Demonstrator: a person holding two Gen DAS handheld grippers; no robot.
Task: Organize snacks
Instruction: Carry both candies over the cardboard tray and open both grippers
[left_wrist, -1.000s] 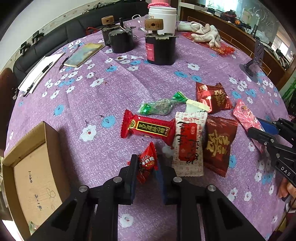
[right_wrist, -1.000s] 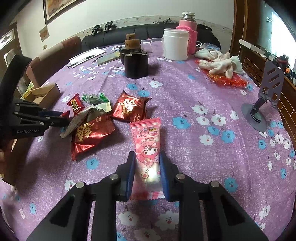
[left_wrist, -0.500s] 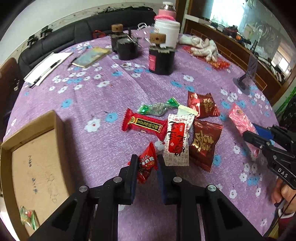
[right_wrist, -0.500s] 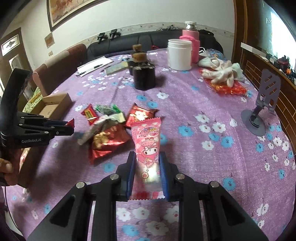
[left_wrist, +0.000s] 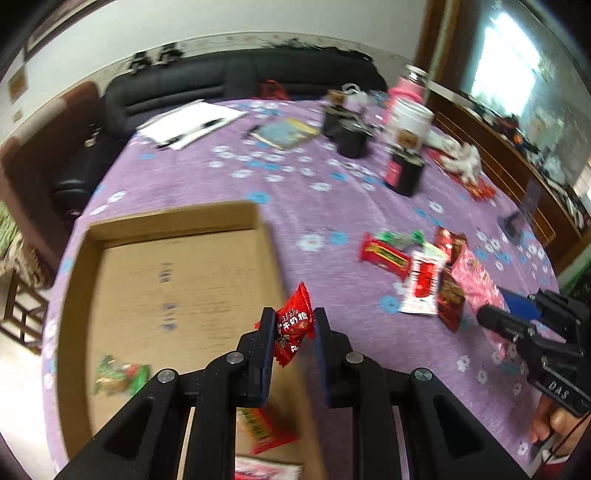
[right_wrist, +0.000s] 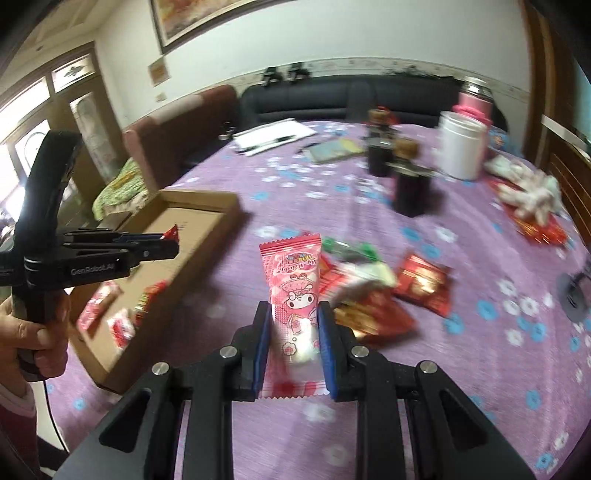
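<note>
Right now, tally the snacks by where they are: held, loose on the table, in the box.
Held: 2 (candy in left hand-held gripper, pink packet in right hand-held gripper)
Loose on table: 5
In box: 3 visible
Total: 10

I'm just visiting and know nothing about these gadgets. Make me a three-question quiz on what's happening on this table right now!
1. True or false: the left gripper is clamped on a small red candy packet.
2. What does the right gripper hold? A) a green wrapper B) a pink cartoon-printed packet C) a white jar
3. Fill in: some snacks already lie inside the shallow ____ box on the purple flowered tablecloth.

Key: 1 true; 2 B; 3 cardboard.
</note>
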